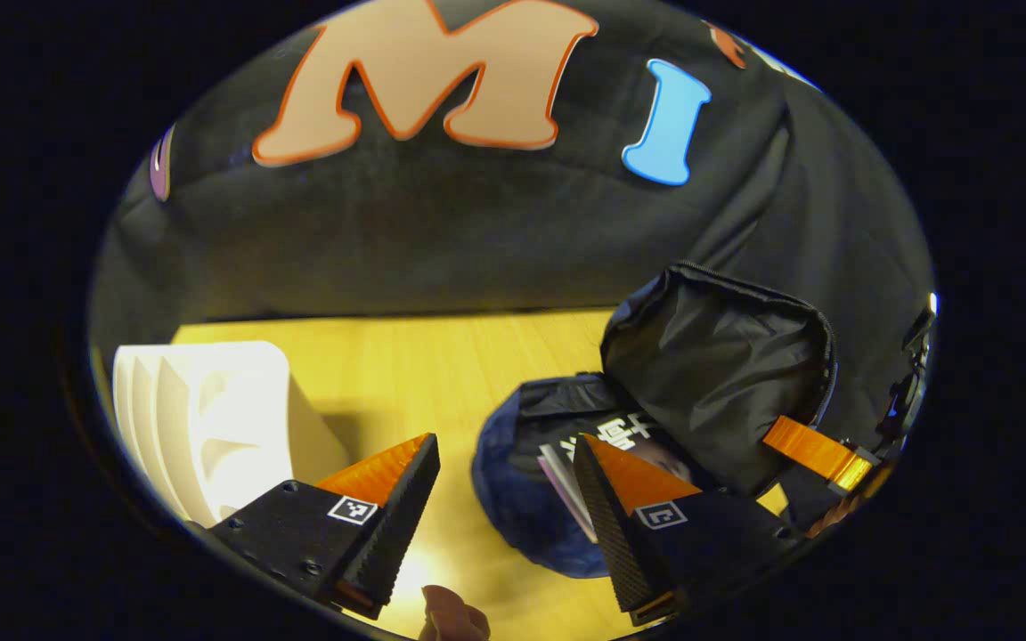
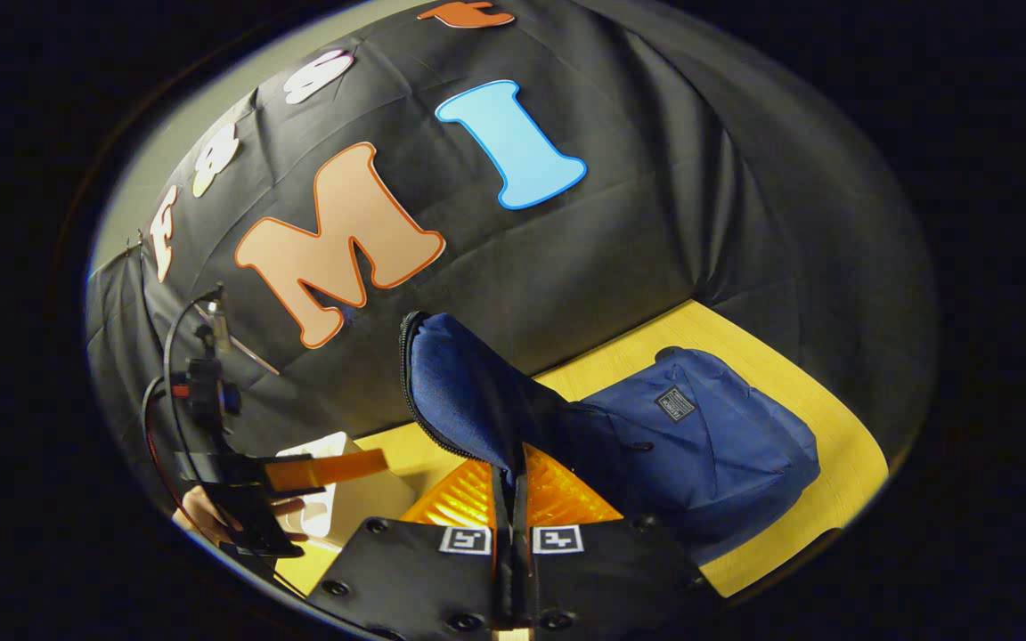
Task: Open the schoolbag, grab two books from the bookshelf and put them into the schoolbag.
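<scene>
Schoolbag (image 2: 700, 445) lies on the table (image 1: 442, 365), soft and floppy, its flap (image 2: 468, 392) pinched up by the closed right gripper (image 2: 510, 499); left gripper (image 1: 504, 507) gapes empty beside what looks like a book (image 1: 602, 441) inside.

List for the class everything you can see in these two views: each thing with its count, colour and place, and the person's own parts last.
schoolbag: one, dark blue, lying on the table, flap lifted, black lining showing.
books: at least one cover and some page edges, inside the open bag; exact count unclear.
bookshelf: one, white, on the table's left in the left gripper view.
table: one, yellow wood.
left gripper: one, black with orange fingers, open above the table.
right gripper: one, black and orange, shut on the flap's edge.
hand: one, holding the left gripper.
</scene>
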Motion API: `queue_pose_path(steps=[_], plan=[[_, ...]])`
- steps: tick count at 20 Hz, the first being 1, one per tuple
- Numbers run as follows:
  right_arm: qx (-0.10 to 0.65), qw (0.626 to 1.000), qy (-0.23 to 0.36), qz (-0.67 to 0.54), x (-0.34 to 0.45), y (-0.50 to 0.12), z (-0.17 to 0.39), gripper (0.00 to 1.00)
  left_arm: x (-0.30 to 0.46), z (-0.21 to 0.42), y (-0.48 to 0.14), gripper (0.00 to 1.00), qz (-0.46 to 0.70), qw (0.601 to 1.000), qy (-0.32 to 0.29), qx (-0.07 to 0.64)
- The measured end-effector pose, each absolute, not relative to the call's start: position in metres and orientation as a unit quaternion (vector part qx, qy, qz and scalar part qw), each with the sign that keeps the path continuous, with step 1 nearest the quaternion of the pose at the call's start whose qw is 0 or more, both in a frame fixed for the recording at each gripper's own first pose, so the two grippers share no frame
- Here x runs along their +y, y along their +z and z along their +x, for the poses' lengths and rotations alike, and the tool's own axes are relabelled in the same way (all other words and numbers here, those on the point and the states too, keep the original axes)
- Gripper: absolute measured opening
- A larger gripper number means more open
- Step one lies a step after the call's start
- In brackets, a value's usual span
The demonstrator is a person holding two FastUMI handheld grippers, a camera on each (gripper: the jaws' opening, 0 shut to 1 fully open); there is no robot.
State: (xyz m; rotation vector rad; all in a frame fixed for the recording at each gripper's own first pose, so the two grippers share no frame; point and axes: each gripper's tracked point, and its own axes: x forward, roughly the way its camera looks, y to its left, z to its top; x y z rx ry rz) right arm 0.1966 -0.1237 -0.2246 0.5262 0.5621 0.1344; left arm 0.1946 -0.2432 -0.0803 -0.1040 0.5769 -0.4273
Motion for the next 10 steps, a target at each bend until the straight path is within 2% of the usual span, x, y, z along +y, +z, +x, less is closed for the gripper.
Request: queue_pose_path(steps=[3,6,10], plan=[[0.274,0.926,0.066,0.252,-0.122,-0.225,0.195,0.03,-0.214,0.19,-0.038,0.9,-0.017,0.962,-0.179,0.207],[0.272,0.929,0.064,0.243,-0.12,-0.226,0.193,0.03,-0.186,0.178,0.0,0.96,-0.004,0.977,-0.149,0.15],[0.273,0.933,0.066,0.224,-0.115,-0.228,0.191,0.03,-0.147,0.15,0.047,0.94,-0.009,0.988,-0.121,0.091]])
